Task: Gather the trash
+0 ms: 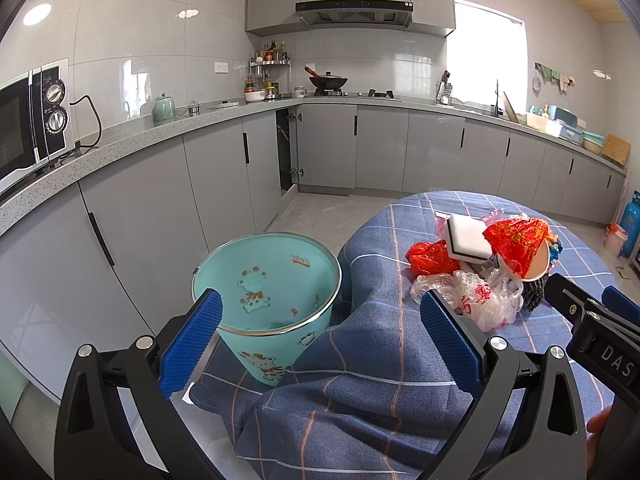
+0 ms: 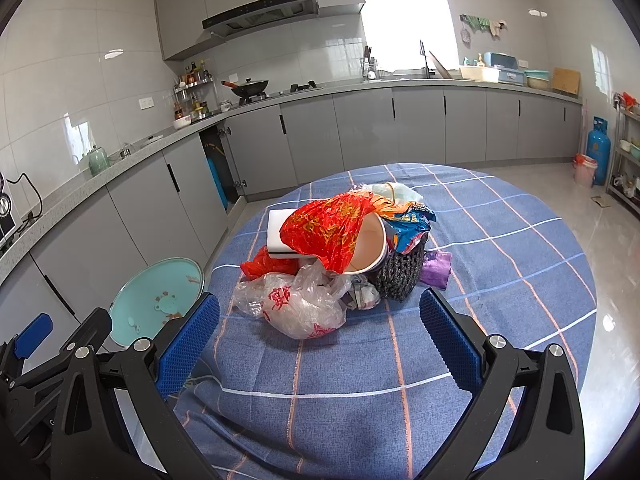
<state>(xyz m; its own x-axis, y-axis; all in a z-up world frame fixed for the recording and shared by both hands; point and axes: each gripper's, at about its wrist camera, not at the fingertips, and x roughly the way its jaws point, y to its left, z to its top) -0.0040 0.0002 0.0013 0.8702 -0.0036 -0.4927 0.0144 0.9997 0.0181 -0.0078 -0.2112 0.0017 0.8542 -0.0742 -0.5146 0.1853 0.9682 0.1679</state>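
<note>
Trash pile sits on the table straight ahead of my right claw, nearer it than the left claw. Both claws are spread wide, empty. Bin stands just ahead of the left.

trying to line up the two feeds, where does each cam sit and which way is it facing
Left wrist: on the left gripper, facing the teal bin beside the table; right gripper shows at the edge.
Right wrist: on the right gripper, facing the trash pile on the tablecloth; left gripper shows at the edge.
Shared: bin, pile, tablecloth.
</note>
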